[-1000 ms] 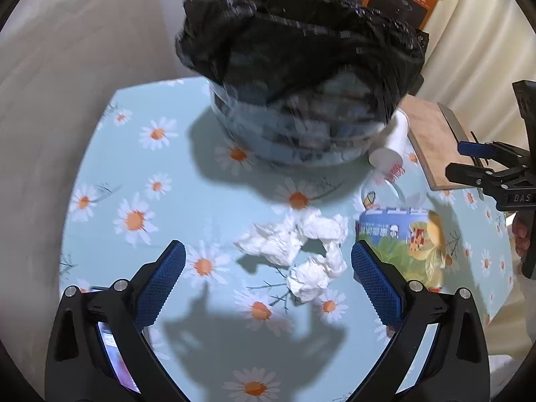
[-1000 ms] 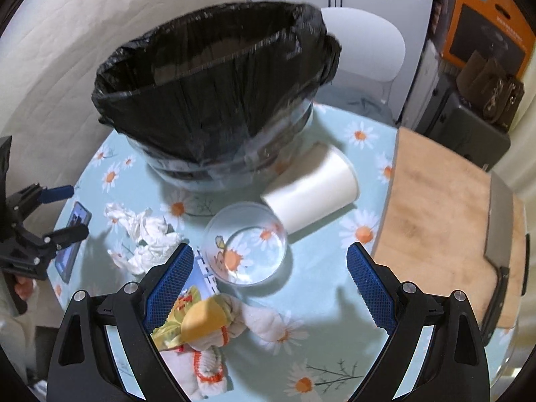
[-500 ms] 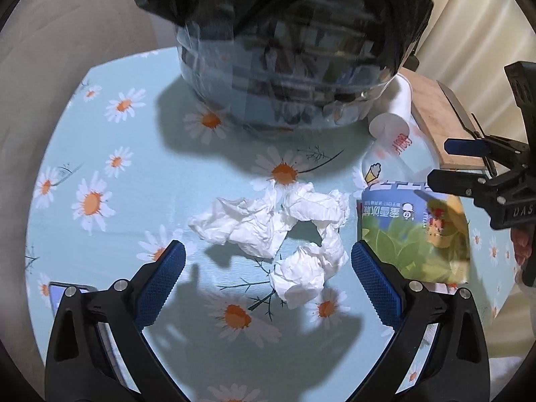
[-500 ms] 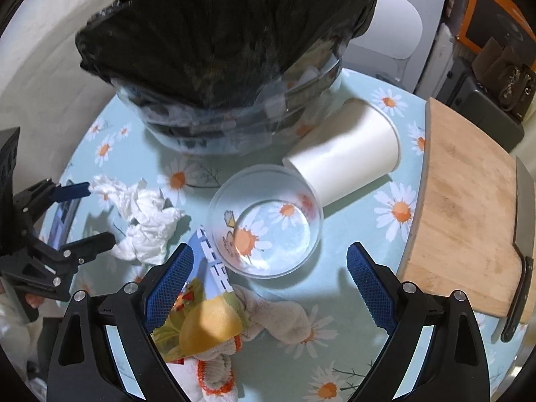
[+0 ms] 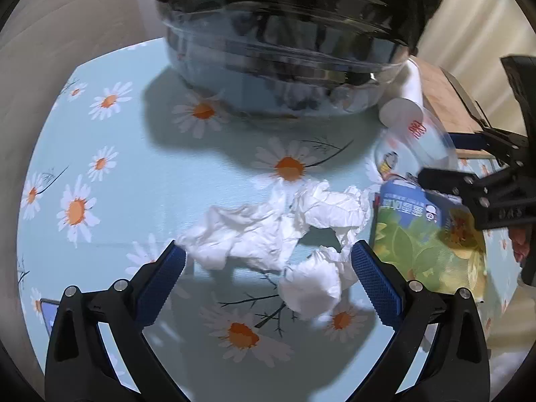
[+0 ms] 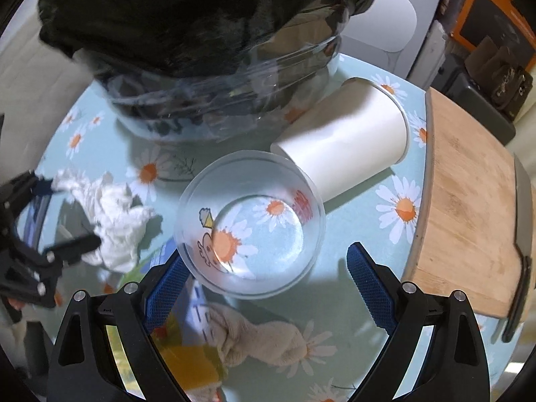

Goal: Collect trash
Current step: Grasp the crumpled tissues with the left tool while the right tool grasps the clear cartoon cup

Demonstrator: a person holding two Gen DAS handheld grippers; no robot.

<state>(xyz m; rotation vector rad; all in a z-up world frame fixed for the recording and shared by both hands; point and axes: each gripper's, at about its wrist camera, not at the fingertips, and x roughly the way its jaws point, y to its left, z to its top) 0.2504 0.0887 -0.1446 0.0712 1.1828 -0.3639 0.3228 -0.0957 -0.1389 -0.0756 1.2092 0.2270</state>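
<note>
Two grippers hang over the daisy-print table (image 5: 140,181), and the big landmark is the bin (image 5: 284,77), a clear tub lined with a black bag (image 6: 201,16), standing at the far side of the cloth. Right of the bin lies a wooden board (image 6: 469,207), just off the cloth's edge. Leaning against the bin's near right side is a white paper cup (image 6: 348,154) on its side, and touching the cup's base, nearer than the bin, sits a clear plastic cup (image 6: 251,224) seen from above. In front of the bin, toward the left, the crumpled tissues (image 5: 274,231) sprawl in a loose heap; just right of them lies a green and blue carton (image 5: 425,234), and nearer still a beige cloth (image 6: 264,338). The left gripper (image 5: 268,278) has its jaws spread wide, empty, blue pads flanking the near edge of the tissues without pressing them. The right gripper (image 6: 264,278) is wide open too, gripping nothing, its left pad beside the plastic cup's near rim; whether it touches, I cannot tell.
</note>
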